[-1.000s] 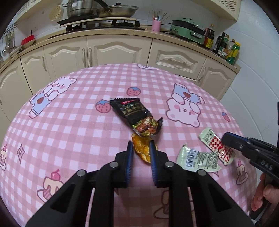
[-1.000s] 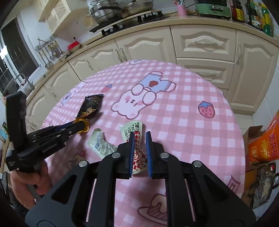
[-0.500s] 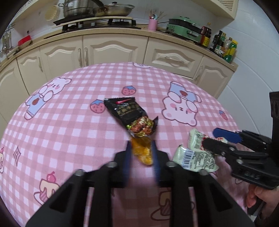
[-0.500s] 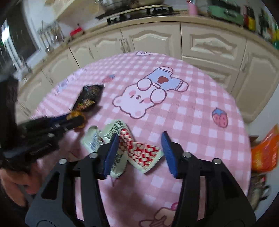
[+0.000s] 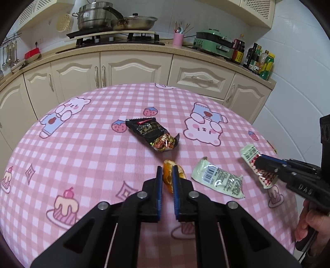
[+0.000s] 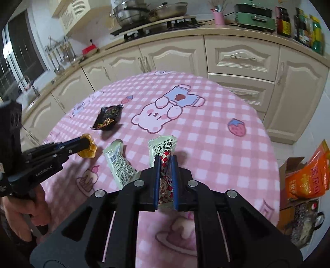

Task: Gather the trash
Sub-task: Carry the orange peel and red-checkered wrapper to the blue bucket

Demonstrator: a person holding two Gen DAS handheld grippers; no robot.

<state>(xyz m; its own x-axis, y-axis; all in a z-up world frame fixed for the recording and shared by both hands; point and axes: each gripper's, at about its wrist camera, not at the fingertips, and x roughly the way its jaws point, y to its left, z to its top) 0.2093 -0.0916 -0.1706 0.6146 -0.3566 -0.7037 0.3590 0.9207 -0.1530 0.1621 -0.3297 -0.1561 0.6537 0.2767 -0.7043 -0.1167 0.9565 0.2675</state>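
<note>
- Trash count: four pieces on the round table with pink checked cloth [image 5: 86,144].
- One black snack wrapper [image 5: 151,134], lying flat near the table centre, apart from both grippers.
- One orange peel piece [image 5: 168,175], pinched between the blue pads of the left gripper [image 5: 167,172]; jaws pressed together on it. The right wrist view shows the peel at that gripper's tip, close over the cloth; cannot tell if it touches the cloth.
- One pale green wrapper with a barcode [image 5: 218,180], lying flat between the two grippers, touched by neither.
- One green-white wrapper with red checks [image 6: 163,152], clamped in the right gripper [image 6: 165,160]; jaws have just been closing and now squeeze its checked end, the printed end sticking out forward past the tips.
- Two grippers, two hands: the person's right hand [image 5: 309,224] on its handle at the right edge of the left wrist view, the left hand [image 6: 22,208] at the left edge of the right wrist view.
- Background, counted: one steel pot [image 5: 94,14], one frying pan [image 5: 134,21], both on the gas hob; one pink utensil cup [image 5: 178,39]; one green electric grill [image 5: 214,41]; a cluster of bottles [image 5: 257,59], number unclear.
- On the floor right of the table: one cardboard box [image 6: 288,169] with one orange bag [image 6: 307,177].
</note>
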